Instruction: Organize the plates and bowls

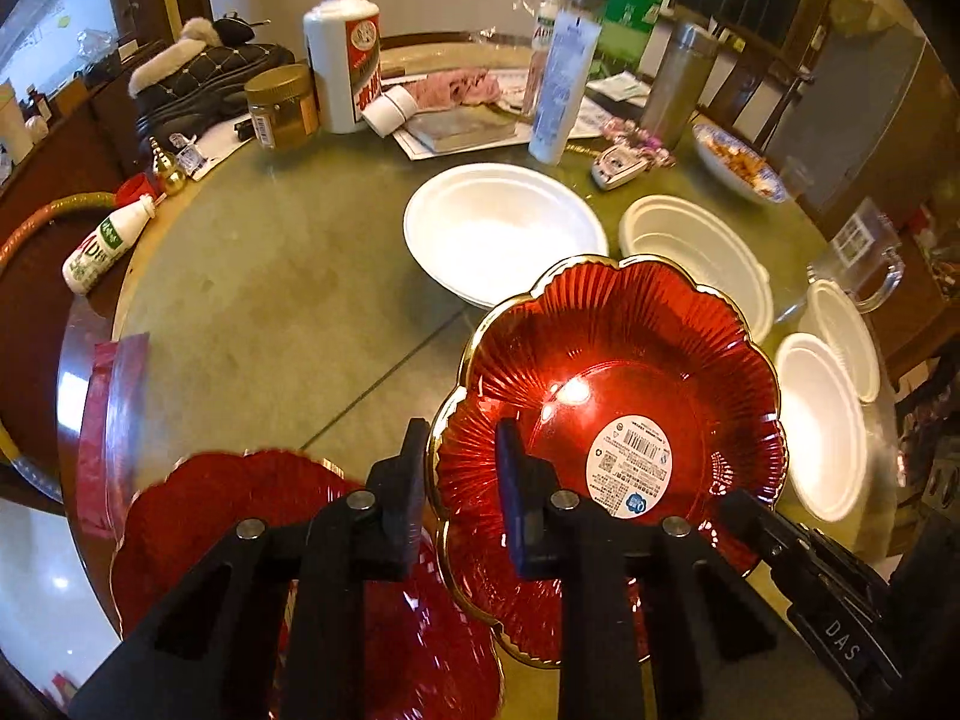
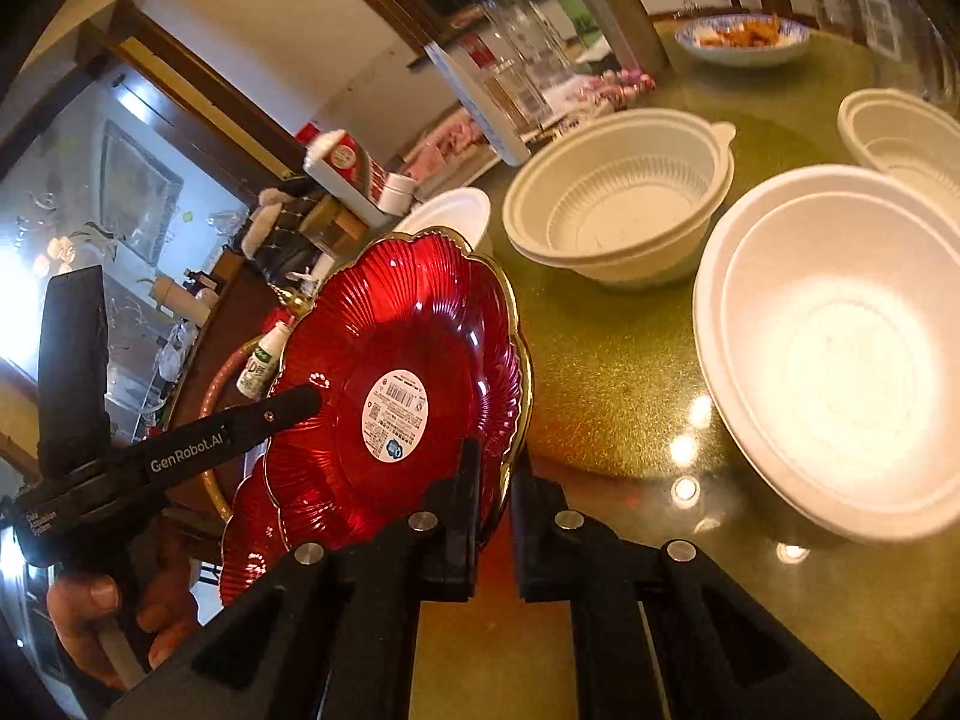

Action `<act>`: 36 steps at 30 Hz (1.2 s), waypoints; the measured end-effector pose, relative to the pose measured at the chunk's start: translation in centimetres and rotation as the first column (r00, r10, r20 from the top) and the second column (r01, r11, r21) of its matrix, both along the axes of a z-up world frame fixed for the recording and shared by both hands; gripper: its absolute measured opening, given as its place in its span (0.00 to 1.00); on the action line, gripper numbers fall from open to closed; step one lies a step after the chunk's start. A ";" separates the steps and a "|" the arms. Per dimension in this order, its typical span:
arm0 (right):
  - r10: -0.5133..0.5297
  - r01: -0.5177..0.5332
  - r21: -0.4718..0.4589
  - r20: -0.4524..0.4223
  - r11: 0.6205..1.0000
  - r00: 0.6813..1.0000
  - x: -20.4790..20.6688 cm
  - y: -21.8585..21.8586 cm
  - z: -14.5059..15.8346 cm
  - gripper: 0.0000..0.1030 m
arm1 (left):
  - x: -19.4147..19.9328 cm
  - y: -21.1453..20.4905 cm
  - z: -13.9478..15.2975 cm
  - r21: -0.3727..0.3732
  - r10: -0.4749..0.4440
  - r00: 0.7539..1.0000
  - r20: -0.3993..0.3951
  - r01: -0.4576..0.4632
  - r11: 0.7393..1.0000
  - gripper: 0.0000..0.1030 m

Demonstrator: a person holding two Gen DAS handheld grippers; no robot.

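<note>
A red gold-rimmed plate (image 1: 606, 396) with a white sticker is lifted off the glass table (image 1: 270, 300). My left gripper (image 1: 462, 468) is shut on its near rim. My right gripper (image 2: 495, 480) is shut on the opposite rim of the same plate (image 2: 396, 360), which stands tilted in that view. A second red plate (image 1: 240, 540) lies below to the left; it also shows in the right wrist view (image 2: 252, 540). White bowls (image 1: 498, 228) (image 1: 696, 258) (image 1: 822, 420) stand beyond; the right wrist view shows them too (image 2: 618, 204) (image 2: 840, 348).
Bottles (image 1: 345, 54), a jar (image 1: 282, 105), a book, a steel flask (image 1: 678, 84) and a dish of food (image 1: 738, 162) crowd the far side. A small milk bottle (image 1: 105, 243) lies at the left edge. A glass mug (image 1: 858, 258) stands right.
</note>
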State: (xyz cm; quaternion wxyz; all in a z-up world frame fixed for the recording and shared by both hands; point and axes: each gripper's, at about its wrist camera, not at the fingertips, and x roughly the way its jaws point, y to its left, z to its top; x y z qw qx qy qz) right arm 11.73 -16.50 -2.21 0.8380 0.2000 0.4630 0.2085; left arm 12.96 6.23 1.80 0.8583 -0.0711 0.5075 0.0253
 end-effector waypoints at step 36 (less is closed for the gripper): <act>0.168 -0.164 -0.040 0.166 0.986 0.972 -7.1 8.2 6.6 0.07 | -12.6 8.3 4.3 -0.101 0.188 0.962 0.196 -0.171 0.980 0.18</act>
